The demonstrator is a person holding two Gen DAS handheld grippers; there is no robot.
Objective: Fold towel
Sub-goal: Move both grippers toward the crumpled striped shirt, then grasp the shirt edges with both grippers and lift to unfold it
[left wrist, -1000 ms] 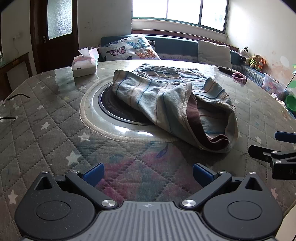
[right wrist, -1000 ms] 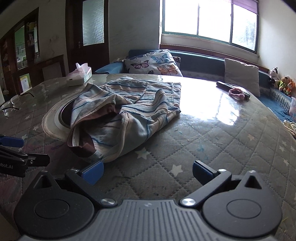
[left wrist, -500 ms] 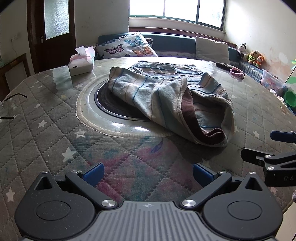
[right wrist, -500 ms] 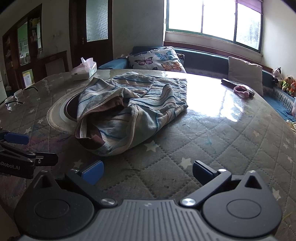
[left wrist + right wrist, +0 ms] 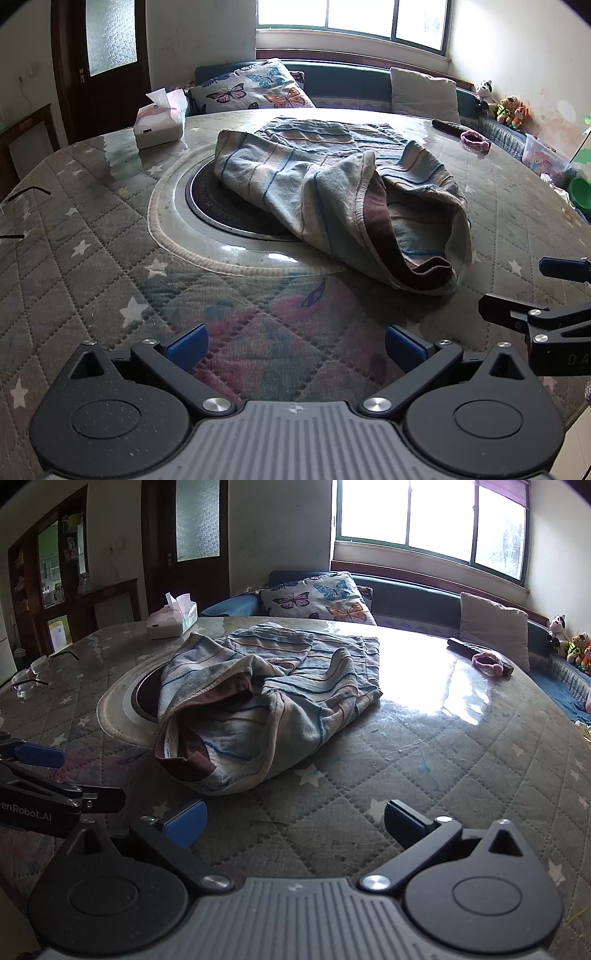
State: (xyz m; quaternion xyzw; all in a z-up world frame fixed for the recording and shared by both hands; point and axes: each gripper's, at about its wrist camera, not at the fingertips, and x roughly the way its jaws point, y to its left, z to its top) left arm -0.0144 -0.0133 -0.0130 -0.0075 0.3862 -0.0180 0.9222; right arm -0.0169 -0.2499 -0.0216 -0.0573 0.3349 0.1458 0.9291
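Towel (image 5: pixel 332 192) is being left crumpled ahead of both claws, nearer than a second ago; left claw (image 5: pixel 295 343) and right claw (image 5: pixel 295 819) are being held released, empty, probably approaching its near hem.

On the black body of the left gripper (image 5: pixel 59 771), seen at the left edge of the right wrist view, white letters "enRobot.AI", with the beginning of the word cut off by the edge of the frame. On the black body of the right gripper (image 5: pixel 535 288), seen at the right edge of the left wrist view, faint grey letters "DA", the rest cut off by the frame. On the small label at the hem of the towel (image 5: pixel 258 701), only tiny marks, too small to read
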